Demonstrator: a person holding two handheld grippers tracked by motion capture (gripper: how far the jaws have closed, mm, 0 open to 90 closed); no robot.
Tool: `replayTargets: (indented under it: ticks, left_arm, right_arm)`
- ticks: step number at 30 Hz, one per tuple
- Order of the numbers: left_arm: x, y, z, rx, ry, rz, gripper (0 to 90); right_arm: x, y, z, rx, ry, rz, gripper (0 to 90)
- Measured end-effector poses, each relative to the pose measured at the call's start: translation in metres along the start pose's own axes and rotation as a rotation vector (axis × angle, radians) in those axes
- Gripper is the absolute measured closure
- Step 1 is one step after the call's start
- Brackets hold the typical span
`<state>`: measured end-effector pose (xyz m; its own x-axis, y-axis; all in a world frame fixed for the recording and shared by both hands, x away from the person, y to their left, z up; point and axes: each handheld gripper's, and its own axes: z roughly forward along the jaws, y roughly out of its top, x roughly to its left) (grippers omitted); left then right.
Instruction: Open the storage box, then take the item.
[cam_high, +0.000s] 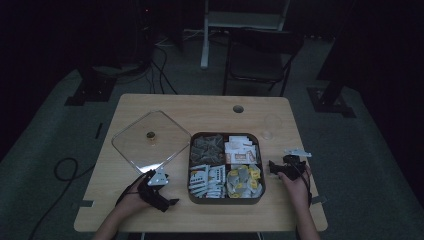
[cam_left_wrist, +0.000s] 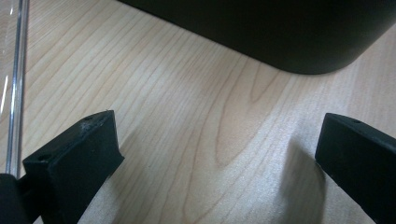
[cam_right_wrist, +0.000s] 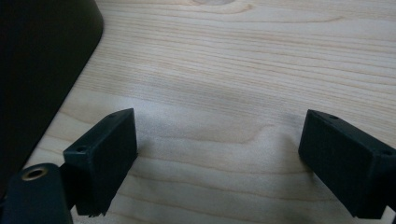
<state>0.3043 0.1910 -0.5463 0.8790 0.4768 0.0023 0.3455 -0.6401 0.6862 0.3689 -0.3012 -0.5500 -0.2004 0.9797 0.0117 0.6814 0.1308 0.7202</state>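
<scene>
Wood bench (cam_high: 150, 210) is bare under both open, empty grippers (cam_left_wrist: 217, 154) (cam_right_wrist: 219, 158), so a careless reach could bump the dark box (cam_high: 192, 192) or clear lid (cam_high: 130, 150).

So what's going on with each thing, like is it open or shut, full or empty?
Box: open, its four compartments full of packets.
Clear lid: off, lying flat on the table left of the box.
Clear cup: looks empty, standing right of the box.
Left gripper: open, holding nothing, beside the box.
Right gripper: open, holding nothing, over bare wood.
Folding chair: unfolded, nobody on it.
</scene>
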Motion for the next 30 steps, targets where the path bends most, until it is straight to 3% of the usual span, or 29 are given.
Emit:
replayTargets:
  ticks: [7, 16, 30]
  left_arm:
    - [-0.0023, 0.0004, 0.0011, 0.013, 0.009, 0.011, 0.4]
    - [-0.0073, 0.0016, 0.0023, 0.013, 0.054, -0.038, 0.4]
    - [-0.0092, 0.001, 0.0016, 0.014, 0.058, -0.041, 0.4]
  right_arm:
    - [0.0, 0.0, 0.0, 0.0, 0.0, 0.0, 11.1]
    - [0.0001, 0.0, 0.0, 0.0, 0.0, 0.0, 11.1]
    - [-0.0016, -0.0041, -0.0059, -0.002, 0.016, -0.014, 15.6]
